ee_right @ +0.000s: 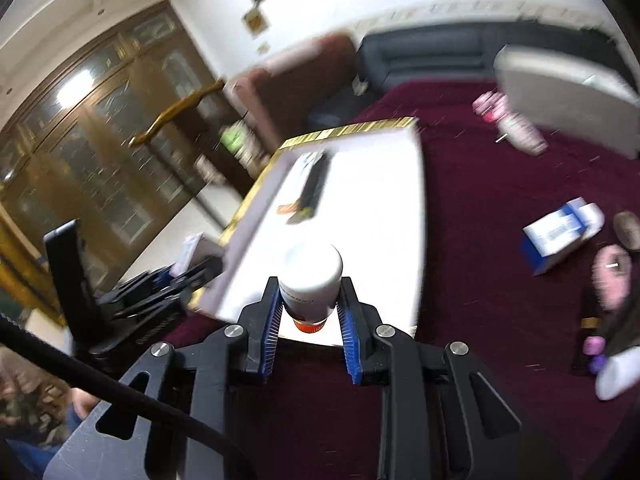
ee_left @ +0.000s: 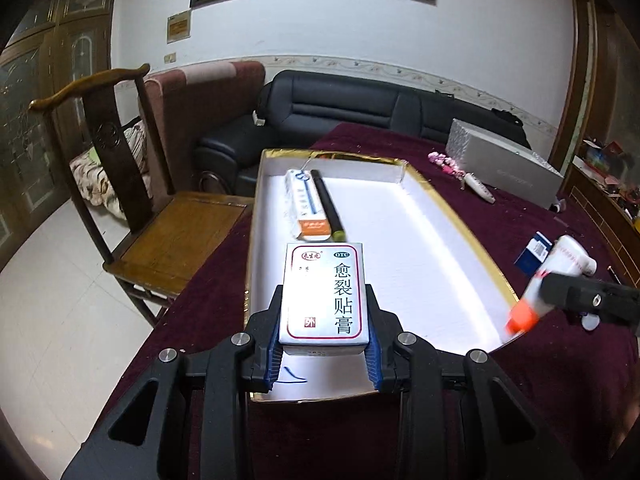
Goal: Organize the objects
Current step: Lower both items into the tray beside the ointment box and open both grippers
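Observation:
My left gripper (ee_left: pixel 325 296) is shut on a silver medicine box (ee_left: pixel 325 292) with red trim, held over the near end of a white gold-edged tray (ee_left: pixel 400 264). At the tray's far left lie an orange-ended carton (ee_left: pixel 306 208) and a black pen (ee_left: pixel 328 204). My right gripper (ee_right: pixel 309 292) is shut on a white tube (ee_right: pixel 312 276) with an orange cap, above the tray's (ee_right: pixel 360 208) near edge. The same tube (ee_left: pixel 552 276) and right gripper (ee_left: pixel 560 292) show at the right of the left wrist view. The left gripper's black body (ee_right: pixel 136 300) sits at the tray's left in the right wrist view.
The table has a maroon cloth (ee_left: pixel 520 360). A blue-white box (ee_right: pixel 556 236), pink items (ee_right: pixel 508 120), a pink fuzzy thing (ee_right: pixel 612 276) and a long silver box (ee_left: pixel 508 164) lie right of the tray. A wooden chair (ee_left: pixel 140 208) and a black sofa (ee_left: pixel 340 108) stand beyond.

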### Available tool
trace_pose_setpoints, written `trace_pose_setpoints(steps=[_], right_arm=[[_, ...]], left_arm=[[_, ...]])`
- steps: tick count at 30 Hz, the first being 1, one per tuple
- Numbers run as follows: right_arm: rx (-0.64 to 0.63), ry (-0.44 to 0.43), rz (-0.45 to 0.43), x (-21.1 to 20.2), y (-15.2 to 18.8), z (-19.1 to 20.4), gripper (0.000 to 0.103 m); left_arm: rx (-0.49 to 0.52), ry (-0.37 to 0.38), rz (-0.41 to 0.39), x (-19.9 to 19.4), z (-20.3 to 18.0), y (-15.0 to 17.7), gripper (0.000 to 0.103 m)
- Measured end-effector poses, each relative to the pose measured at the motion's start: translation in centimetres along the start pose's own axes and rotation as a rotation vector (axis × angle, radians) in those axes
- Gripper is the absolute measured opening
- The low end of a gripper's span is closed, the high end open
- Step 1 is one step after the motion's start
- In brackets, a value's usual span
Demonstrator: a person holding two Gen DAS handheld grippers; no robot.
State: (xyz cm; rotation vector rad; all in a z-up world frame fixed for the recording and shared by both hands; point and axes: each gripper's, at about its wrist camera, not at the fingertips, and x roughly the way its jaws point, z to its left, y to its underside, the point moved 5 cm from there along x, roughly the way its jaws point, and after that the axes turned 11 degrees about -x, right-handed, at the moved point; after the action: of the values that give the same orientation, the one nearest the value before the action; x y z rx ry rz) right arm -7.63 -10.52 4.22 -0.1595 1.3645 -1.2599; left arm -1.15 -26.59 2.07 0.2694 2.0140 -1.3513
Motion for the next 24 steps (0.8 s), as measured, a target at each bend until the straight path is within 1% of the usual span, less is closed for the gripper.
trace_pose_setpoints(steps=[2, 5, 11, 14, 17, 24], right_arm=[[0.012, -0.031, 0.067, 1.9, -0.1, 0.6, 0.025], [0.045, -0.088, 0.144, 4.4, -0.4, 0.9, 0.026], [0.071, -0.153, 0.254, 8.9, -1.1, 1.4, 0.026], [0.076, -0.168, 0.290, 10.6, -1.4, 1.7, 0.026], [0.081, -0.164, 0.299, 11.7, -1.9, 1.8, 0.026], [0.080, -0.117, 0.321, 13.9, -3.0, 1.4, 0.026]], left_arm=[[0.010, -0.005, 0.010, 0.3, 0.1, 0.2, 0.029], [0.015, -0.012, 0.022, 0.7, 0.3, 0.4, 0.029], [0.024, -0.031, 0.049, 1.4, 0.8, 0.8, 0.029], [0.035, -0.044, 0.068, 1.9, 0.8, 1.1, 0.029], [0.044, -0.051, 0.077, 2.1, 0.9, 1.2, 0.029], [0.069, -0.079, 0.142, 3.3, 0.5, 0.7, 0.029]])
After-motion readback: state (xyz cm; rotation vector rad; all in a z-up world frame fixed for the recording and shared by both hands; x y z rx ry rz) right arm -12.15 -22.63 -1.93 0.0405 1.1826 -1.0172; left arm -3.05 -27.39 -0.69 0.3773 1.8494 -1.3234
